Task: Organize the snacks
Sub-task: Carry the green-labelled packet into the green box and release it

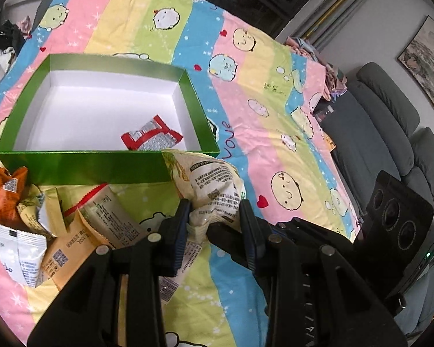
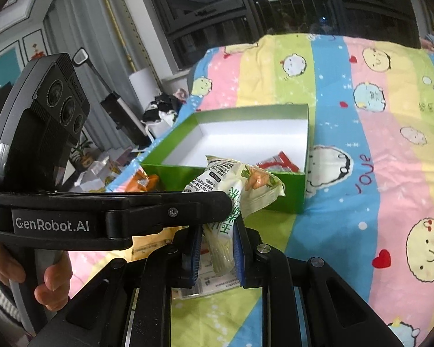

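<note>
On a striped cartoon-print bedsheet (image 1: 246, 92) sits an open green cardboard box (image 1: 95, 164) (white inside). Left gripper (image 1: 215, 217) and right gripper (image 2: 217, 248) each clamp a pale crinkled snack packet (image 1: 214, 190).

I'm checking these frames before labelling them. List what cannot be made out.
- Left wrist view: the near inside wall of the green box is hidden by its own front side.
- Left wrist view: the snack pile is cut off by the picture's edge, and packets overlap.
- Right wrist view: the red packet in the box is partly hidden behind the pale snack bag.
- Both views: packet print is too small to read.
</note>
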A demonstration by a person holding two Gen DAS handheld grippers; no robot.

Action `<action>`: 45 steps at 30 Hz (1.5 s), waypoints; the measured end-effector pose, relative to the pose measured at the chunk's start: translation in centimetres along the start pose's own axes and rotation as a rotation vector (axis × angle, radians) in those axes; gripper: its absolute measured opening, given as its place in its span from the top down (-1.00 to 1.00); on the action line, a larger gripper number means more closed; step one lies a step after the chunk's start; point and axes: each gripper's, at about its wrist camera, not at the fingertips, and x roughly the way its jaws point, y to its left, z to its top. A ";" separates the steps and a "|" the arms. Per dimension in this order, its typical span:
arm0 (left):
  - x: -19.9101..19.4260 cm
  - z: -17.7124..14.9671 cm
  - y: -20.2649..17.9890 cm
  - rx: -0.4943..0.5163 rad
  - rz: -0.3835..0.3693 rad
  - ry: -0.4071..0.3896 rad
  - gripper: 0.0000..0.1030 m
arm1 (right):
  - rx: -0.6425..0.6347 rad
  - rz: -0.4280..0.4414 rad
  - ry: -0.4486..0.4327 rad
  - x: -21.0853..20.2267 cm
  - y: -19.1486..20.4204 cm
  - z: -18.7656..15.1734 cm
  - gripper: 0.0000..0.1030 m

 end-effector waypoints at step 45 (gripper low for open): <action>2.0 7.9 8.9 -0.144 0.101 -0.064 -0.29 | 0.036 -0.021 -0.007 9.1 -2.9 6.3 0.22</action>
